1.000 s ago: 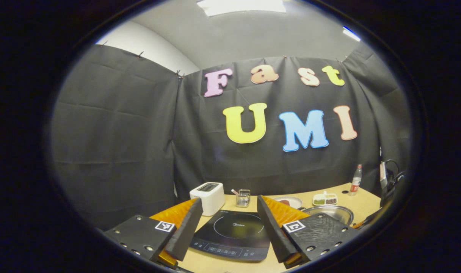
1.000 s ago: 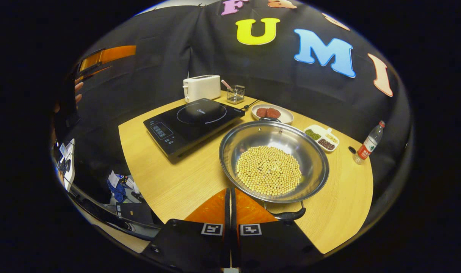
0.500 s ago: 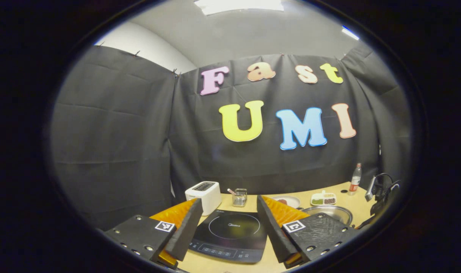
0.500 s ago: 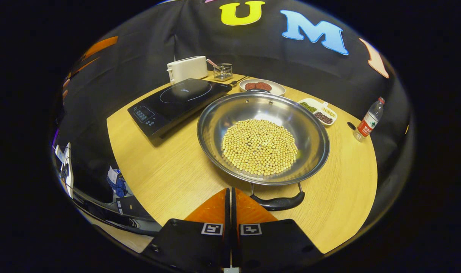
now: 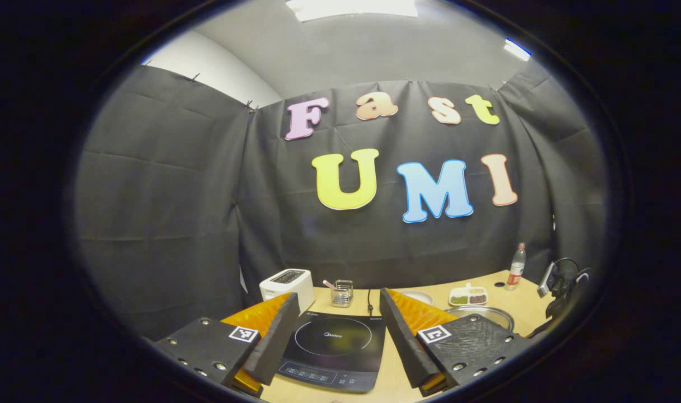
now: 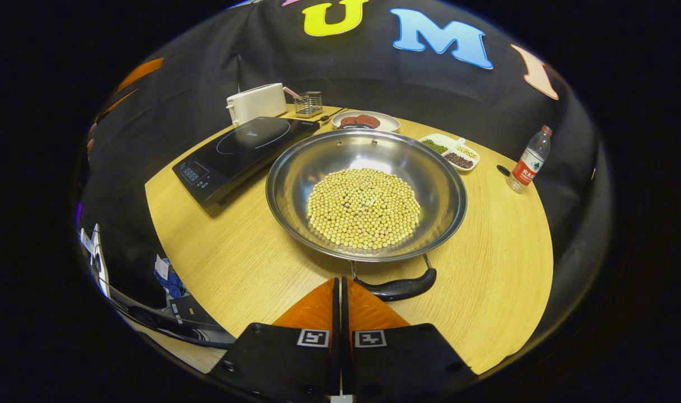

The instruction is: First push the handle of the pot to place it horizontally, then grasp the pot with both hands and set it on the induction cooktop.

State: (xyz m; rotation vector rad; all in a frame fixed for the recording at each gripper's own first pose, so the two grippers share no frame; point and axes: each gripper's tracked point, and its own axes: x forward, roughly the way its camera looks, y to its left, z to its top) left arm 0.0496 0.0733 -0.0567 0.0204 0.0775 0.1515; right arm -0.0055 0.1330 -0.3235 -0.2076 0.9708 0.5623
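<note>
right gripper (image 6: 340, 280) fingers pressed together, holding nothing, just beside black handle (image 6: 399, 288) of pot (image 6: 318, 162). pot full of yellow beans (image 6: 364, 208) sits on table (image 6: 251, 263), right next to cooktop (image 6: 234, 154). left gripper (image 5: 335, 305) wide apart, empty, held above cooktop (image 5: 332, 350).

Readable marks: very few, and most are too small to read.

The flat black glass induction cooktop (image 5: 334, 350) has a small pale brand word printed inside its ring; in the left gripper view it looks like "Midea", but I am not sure. Its control panel (image 6: 194, 173) shows small signs that cannot be read. The clear plastic bottle (image 6: 527, 162) on the tabletop carries a red label with white characters, too blurred to read. Each gripper body has square black-and-white coded tags (image 6: 312, 338), a pattern and not letters.
</note>
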